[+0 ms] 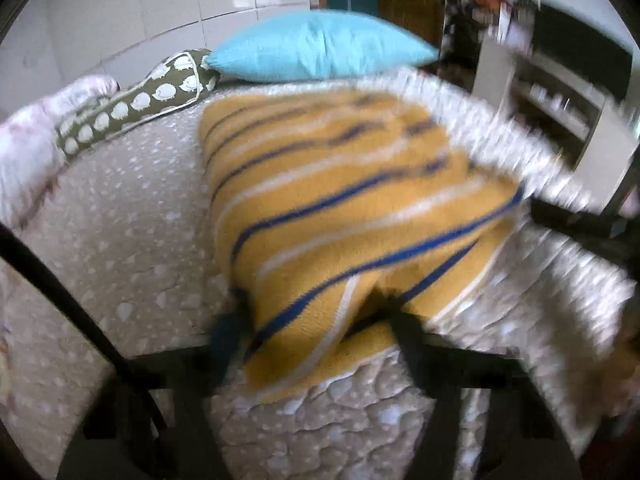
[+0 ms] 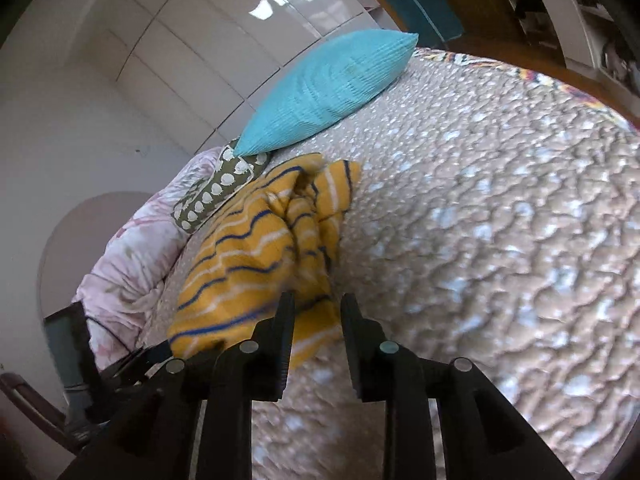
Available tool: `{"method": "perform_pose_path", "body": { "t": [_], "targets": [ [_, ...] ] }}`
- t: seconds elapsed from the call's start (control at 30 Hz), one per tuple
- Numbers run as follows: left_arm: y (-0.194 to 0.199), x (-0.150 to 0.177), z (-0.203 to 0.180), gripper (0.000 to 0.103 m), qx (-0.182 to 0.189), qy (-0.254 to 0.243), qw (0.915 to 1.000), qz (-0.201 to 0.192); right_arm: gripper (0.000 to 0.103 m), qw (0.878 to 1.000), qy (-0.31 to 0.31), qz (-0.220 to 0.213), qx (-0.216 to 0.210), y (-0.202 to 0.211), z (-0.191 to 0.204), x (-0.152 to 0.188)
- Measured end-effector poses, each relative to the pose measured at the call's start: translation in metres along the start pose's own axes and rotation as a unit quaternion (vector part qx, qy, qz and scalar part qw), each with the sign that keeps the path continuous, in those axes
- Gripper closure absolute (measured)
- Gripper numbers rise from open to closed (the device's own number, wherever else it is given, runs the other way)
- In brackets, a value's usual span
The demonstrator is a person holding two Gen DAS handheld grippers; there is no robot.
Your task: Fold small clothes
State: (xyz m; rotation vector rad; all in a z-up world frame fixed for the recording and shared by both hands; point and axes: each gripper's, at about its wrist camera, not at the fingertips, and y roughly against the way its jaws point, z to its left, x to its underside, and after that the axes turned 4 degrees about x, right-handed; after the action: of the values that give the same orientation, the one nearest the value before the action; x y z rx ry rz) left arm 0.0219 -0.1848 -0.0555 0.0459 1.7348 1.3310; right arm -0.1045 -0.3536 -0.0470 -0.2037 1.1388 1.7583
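Observation:
A small yellow garment (image 1: 340, 208) with blue and white stripes hangs over the quilted bed (image 1: 132, 216). My left gripper (image 1: 316, 320) is shut on its near edge and lifts it; the cloth hides most of both fingers. The left wrist view is blurred by motion. In the right wrist view the same garment (image 2: 260, 248) is bunched on the bed (image 2: 500, 240), with its near edge between the fingers of my right gripper (image 2: 318, 304). The jaws stand a little apart and do not pinch the cloth.
A turquoise pillow (image 2: 328, 88) and an olive cushion with white shapes (image 2: 216, 192) lie at the head of the bed by the tiled wall. A pink floral blanket (image 2: 132, 256) is bunched at the left. Shelves (image 1: 560, 92) stand at the right.

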Motion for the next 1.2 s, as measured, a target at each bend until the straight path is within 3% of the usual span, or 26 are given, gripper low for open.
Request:
{"method": "perform_pose_path", "body": {
  "t": [0.03, 0.1, 0.17, 0.37, 0.43, 0.47, 0.5, 0.53, 0.63, 0.7, 0.73, 0.8, 0.9, 1.03, 1.07, 1.13, 1.2],
  "targets": [
    [-0.001, 0.002, -0.003, 0.073, -0.018, -0.010, 0.9998, 0.000, 0.077, 1.000, 0.004, -0.002, -0.001, 0.004, 0.000, 0.001],
    [0.005, 0.003, 0.001, 0.084, -0.010, -0.001, 0.9999, -0.004, 0.077, 1.000, 0.024, -0.006, 0.000, 0.011, 0.003, 0.004],
    [0.015, 0.007, 0.014, 0.088, 0.011, 0.019, 0.9998, -0.003, 0.075, 0.998, 0.057, -0.015, 0.006, 0.019, 0.012, 0.005],
    [0.024, 0.012, 0.023, 0.090, 0.023, 0.027, 0.9994, 0.001, 0.044, 0.987, 0.158, -0.020, 0.031, -0.001, 0.054, -0.006],
    [0.028, 0.014, 0.019, 0.090, 0.021, 0.025, 0.9995, 0.000, 0.044, 0.982, 0.182, -0.010, 0.044, -0.018, 0.061, -0.008],
    [0.028, 0.013, 0.018, 0.090, 0.021, 0.025, 0.9995, 0.000, 0.050, 0.980, 0.195, -0.004, 0.049, -0.027, 0.065, -0.008],
    [0.029, 0.013, 0.018, 0.090, 0.021, 0.026, 0.9995, 0.000, 0.080, 0.978, 0.203, 0.003, 0.049, -0.034, 0.067, -0.008],
    [0.031, 0.012, 0.018, 0.090, 0.022, 0.027, 0.9994, -0.001, 0.086, 0.978, 0.202, 0.018, 0.042, -0.039, 0.067, -0.008],
    [0.041, 0.014, 0.021, 0.091, 0.030, 0.035, 0.9989, -0.002, 0.088, 0.990, 0.126, 0.051, -0.042, -0.028, 0.051, -0.017],
    [0.047, 0.018, 0.024, 0.091, 0.043, 0.040, 0.9983, -0.001, 0.088, 0.991, 0.065, 0.061, -0.100, -0.012, 0.031, -0.021],
    [0.049, 0.024, 0.027, 0.091, 0.057, 0.047, 0.9973, 0.002, 0.088, 0.991, 0.051, 0.062, -0.108, -0.007, 0.024, -0.021],
    [0.047, 0.032, 0.030, 0.092, 0.068, 0.057, 0.9960, 0.010, 0.089, 0.993, 0.043, 0.071, -0.090, -0.004, 0.010, -0.016],
    [0.042, 0.044, 0.030, 0.092, 0.056, 0.052, 0.9968, 0.023, 0.088, 0.993, 0.063, 0.099, -0.014, -0.019, -0.004, 0.002],
    [0.060, 0.052, 0.036, 0.092, 0.071, 0.051, 0.9960, 0.020, 0.087, 0.993, 0.082, 0.088, 0.019, -0.009, -0.003, 0.005],
    [0.067, 0.053, 0.038, 0.090, 0.071, 0.048, 0.9962, 0.014, 0.087, 0.993, 0.088, 0.076, 0.025, -0.003, -0.001, 0.001],
    [0.081, 0.059, 0.042, 0.075, 0.067, 0.041, 0.9969, 0.003, 0.085, 0.994, 0.093, 0.035, 0.032, 0.015, 0.003, -0.012],
    [0.091, 0.063, 0.046, 0.044, 0.055, 0.041, 0.9976, -0.010, 0.074, 0.997, 0.075, -0.004, 0.018, 0.027, 0.008, -0.029]
  ]
}}
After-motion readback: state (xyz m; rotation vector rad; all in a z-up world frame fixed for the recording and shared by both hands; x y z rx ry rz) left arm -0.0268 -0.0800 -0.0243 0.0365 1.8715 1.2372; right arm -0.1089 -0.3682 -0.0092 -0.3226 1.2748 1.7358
